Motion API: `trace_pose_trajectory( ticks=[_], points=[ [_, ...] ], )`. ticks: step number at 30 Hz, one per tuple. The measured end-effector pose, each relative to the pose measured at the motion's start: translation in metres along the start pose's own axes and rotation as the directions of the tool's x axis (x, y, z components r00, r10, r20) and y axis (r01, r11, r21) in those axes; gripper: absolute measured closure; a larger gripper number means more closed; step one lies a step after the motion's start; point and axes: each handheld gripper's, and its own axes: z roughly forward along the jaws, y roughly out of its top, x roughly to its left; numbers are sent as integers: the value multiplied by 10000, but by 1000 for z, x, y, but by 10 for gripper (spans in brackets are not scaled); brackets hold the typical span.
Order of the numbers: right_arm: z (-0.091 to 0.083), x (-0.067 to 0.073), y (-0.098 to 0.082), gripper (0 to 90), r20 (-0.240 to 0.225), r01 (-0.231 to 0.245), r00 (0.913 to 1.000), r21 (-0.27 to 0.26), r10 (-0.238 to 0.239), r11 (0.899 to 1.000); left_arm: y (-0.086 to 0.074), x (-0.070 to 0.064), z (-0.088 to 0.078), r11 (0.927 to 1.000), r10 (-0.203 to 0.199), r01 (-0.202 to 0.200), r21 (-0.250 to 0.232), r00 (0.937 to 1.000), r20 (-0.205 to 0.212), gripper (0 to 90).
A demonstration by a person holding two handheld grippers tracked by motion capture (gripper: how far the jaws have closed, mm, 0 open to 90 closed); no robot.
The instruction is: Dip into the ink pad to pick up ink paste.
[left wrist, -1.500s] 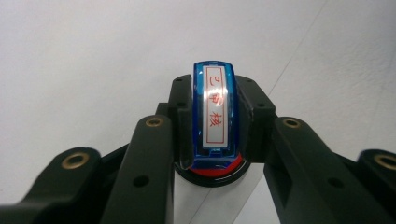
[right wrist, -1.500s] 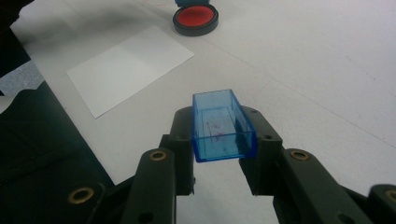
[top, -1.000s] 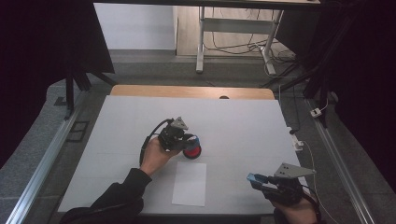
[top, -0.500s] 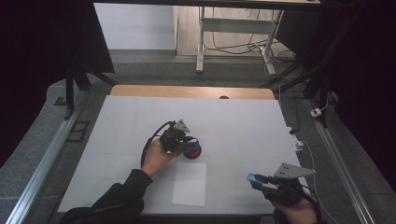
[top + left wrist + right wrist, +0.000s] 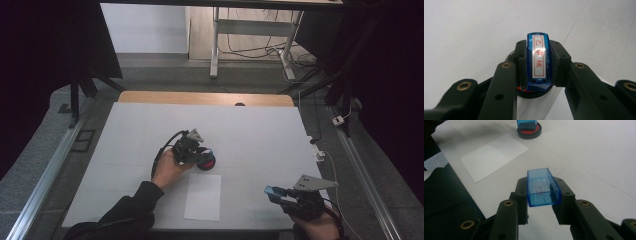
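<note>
High view: left tongs clamp the blue stamp on the red ink pad, having edged slightly sideways; probably inking.
Right tongs: gripping the blue cap, near the paper on the counter.

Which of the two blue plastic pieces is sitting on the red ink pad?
The labelled blue stamp, clamped in the left gripper, sits on the red ink pad. The empty blue cap is held by the right gripper above the table.

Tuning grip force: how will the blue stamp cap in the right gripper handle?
The cap looks like thin clear plastic, so probably light and stiff. Its smooth walls may slip between the right gripper pads. Being hollow and open at one end, it might crack under hard squeezing.
</note>
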Motion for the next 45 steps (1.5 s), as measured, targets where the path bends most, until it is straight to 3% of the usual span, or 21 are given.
trace_pose_trajectory(
  ticks=[4,15,23,34,45],
  points=[
    [0,0,0,683,-17,-8,10000,22,8,10000,-1,-1,0,10000,21,-21,-29,10000,-39,708],
    [1,0,0,683,-16,-41,10000,3,41,10000,3,-13,2,9985,506,-491,247,9964,-681,708],
    [0,0,0,683,10,-44,10000,29,44,10000,6,-22,3,9951,893,-839,522,9896,-1124,708],
    [1,0,0,683,2,-57,10000,43,57,10000,3,-8,2,9996,-18,29,287,9992,-388,707],
    [1,0,0,684,-48,-57,10000,21,57,10000,-1,5,2,9977,-682,680,70,9972,298,706]
  ],
)
